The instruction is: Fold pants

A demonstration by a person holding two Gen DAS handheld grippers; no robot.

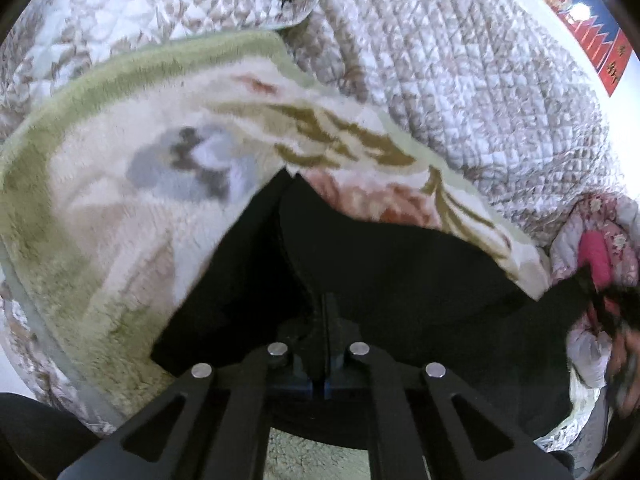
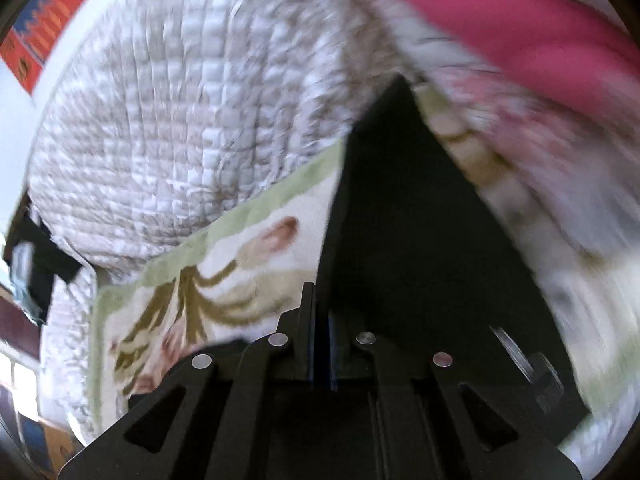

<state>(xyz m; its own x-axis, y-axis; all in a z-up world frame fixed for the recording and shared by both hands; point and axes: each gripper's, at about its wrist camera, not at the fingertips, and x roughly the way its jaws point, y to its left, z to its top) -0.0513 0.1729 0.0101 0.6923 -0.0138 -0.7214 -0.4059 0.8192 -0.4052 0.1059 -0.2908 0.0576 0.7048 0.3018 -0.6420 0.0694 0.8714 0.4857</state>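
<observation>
One pair of black pants [image 1: 380,280] lay on one floral fleece blanket [image 1: 120,200] over a quilted bedspread [image 1: 460,80], toward the blanket's green-bordered edge. The left gripper [image 1: 325,320] had its jaws clamped on the pants' dark fabric. The right gripper [image 2: 320,320] likewise pinched the pants. One pink garment [image 2: 520,32] lay blurred beyond.

I see the pants [image 1: 380,272] as matt black cloth, smooth, with no sheen. Under them the blanket [image 1: 120,208] looks like thick fleece, fuzzy and rough-napped. Farther off, the quilt [image 1: 460,80] is stitched cotton-like cloth, puckered into small squares. My left gripper [image 1: 326,320] and right gripper [image 2: 320,320] show matt black plastic linkages with shiny metal pins. At far right, the pink cloth [image 2: 520,32] is too blurred to judge.
</observation>
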